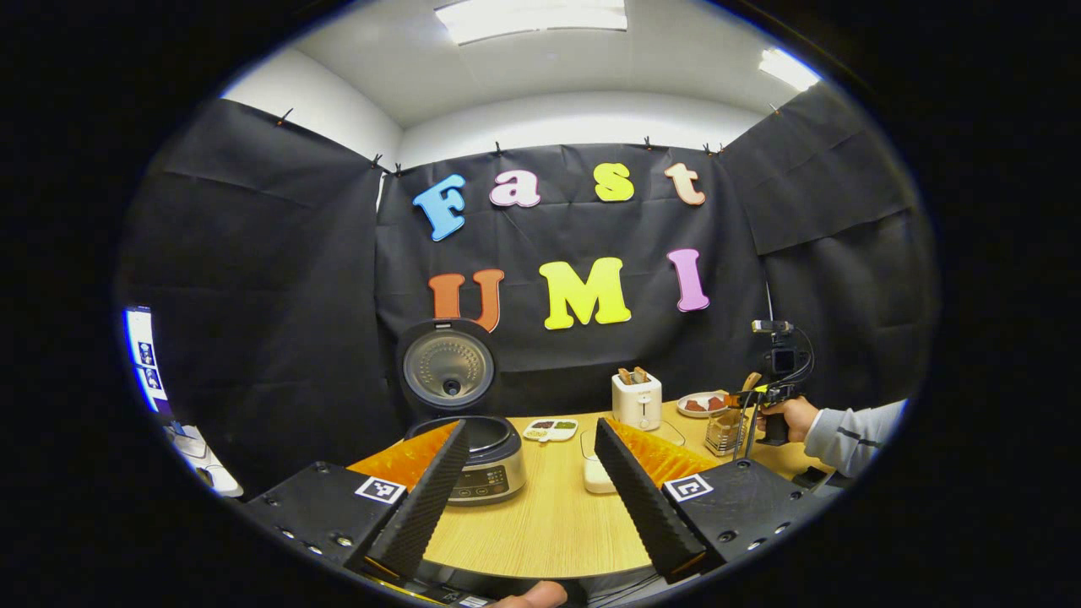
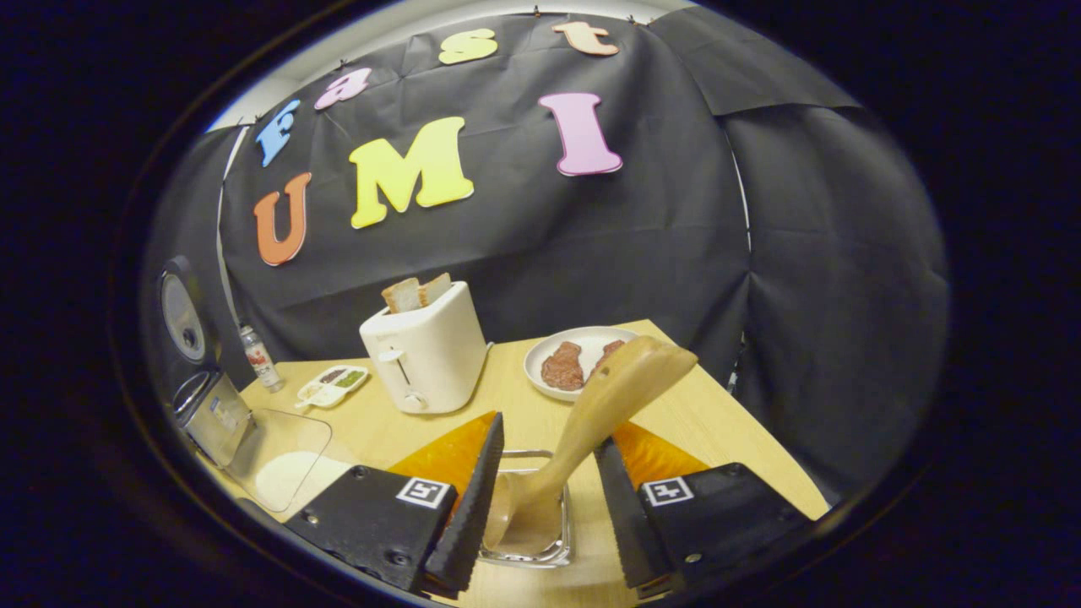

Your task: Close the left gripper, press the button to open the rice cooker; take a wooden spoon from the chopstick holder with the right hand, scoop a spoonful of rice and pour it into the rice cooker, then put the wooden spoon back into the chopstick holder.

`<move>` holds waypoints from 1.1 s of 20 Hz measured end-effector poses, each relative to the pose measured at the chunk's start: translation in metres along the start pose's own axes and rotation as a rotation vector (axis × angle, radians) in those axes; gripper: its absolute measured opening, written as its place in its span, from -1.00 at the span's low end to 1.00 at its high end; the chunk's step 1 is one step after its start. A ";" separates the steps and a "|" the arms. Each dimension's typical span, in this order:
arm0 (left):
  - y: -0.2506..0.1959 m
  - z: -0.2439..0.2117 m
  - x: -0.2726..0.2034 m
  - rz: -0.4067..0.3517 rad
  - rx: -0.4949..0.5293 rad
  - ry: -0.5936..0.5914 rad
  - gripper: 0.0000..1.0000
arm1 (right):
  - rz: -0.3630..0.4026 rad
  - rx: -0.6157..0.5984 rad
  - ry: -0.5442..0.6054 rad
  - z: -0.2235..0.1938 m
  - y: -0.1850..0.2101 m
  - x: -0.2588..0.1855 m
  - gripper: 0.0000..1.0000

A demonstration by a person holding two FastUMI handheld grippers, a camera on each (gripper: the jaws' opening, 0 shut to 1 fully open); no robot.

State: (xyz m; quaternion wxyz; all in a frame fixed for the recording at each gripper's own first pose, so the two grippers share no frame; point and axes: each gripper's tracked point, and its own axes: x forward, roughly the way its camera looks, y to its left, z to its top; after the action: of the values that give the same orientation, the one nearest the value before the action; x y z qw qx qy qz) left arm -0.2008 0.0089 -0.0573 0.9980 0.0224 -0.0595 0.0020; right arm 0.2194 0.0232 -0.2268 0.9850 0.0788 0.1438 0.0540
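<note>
The rice cooker [image 1: 483, 463] stands at the table's left with its lid [image 1: 448, 367] up; my left gripper [image 1: 530, 426] hovers open just in front of it, holding nothing. In the right gripper view the cooker [image 2: 209, 412] sits at the far left. A wooden spoon [image 2: 621, 384] leans in the glass chopstick holder [image 2: 528, 536], bowl end up. My right gripper [image 2: 549, 432] is open above the holder, its fingers on either side of the spoon's handle and not pressing it. In the left gripper view a hand holds that gripper [image 1: 747, 397] over the holder [image 1: 725, 432].
A clear box of white rice [image 2: 283, 460] lies beside the cooker. A white toaster [image 2: 426, 355] with bread, a plate of meat [image 2: 583, 359], a small condiment dish [image 2: 334, 384] and a little bottle [image 2: 258, 359] stand further back. The table edge [image 2: 760, 439] runs close on the right.
</note>
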 end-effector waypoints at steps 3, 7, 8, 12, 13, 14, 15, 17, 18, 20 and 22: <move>0.009 -0.009 -0.001 -0.002 -0.021 0.014 0.91 | 0.051 0.031 0.002 0.001 0.020 0.000 -0.60; 0.012 -0.013 -0.003 -0.040 -0.062 0.014 0.92 | 0.043 -0.011 -0.058 0.025 0.028 -0.015 -0.72; 0.015 -0.014 -0.005 -0.040 -0.061 0.007 0.92 | 0.043 -0.033 -0.087 0.036 0.033 -0.020 -0.73; 0.031 -0.013 -0.013 0.011 -0.008 -0.013 0.91 | 0.003 -0.138 -0.170 0.072 0.046 -0.045 -0.73; 0.032 -0.015 -0.015 0.017 -0.012 -0.009 0.91 | 0.005 -0.159 -0.191 0.081 0.054 -0.054 -0.74; 0.033 -0.017 -0.016 0.016 -0.022 -0.004 0.92 | 0.007 -0.177 -0.215 0.091 0.064 -0.063 -0.74; 0.032 -0.019 -0.016 0.011 -0.038 0.002 0.92 | 0.009 -0.195 -0.237 0.099 0.073 -0.071 -0.73; 0.031 -0.020 -0.015 0.000 -0.077 0.004 0.92 | 0.029 -0.240 -0.282 0.113 0.100 -0.086 -0.74; 0.032 -0.021 -0.015 -0.003 -0.092 0.005 0.91 | 0.043 -0.267 -0.296 0.117 0.114 -0.090 -0.74; 0.034 -0.027 -0.014 -0.004 -0.099 0.016 0.92 | 0.071 -0.305 -0.306 0.116 0.142 -0.097 -0.75; 0.034 -0.032 -0.012 -0.002 -0.082 0.027 0.91 | 0.120 -0.313 -0.307 0.111 0.176 -0.099 -0.79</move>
State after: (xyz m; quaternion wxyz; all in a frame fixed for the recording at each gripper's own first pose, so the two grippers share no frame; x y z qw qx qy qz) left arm -0.2096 0.0443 -0.0885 0.9988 -0.0183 -0.0463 -0.0013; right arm 0.1426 0.1679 -0.0640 0.9906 -0.0594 -0.0227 0.1215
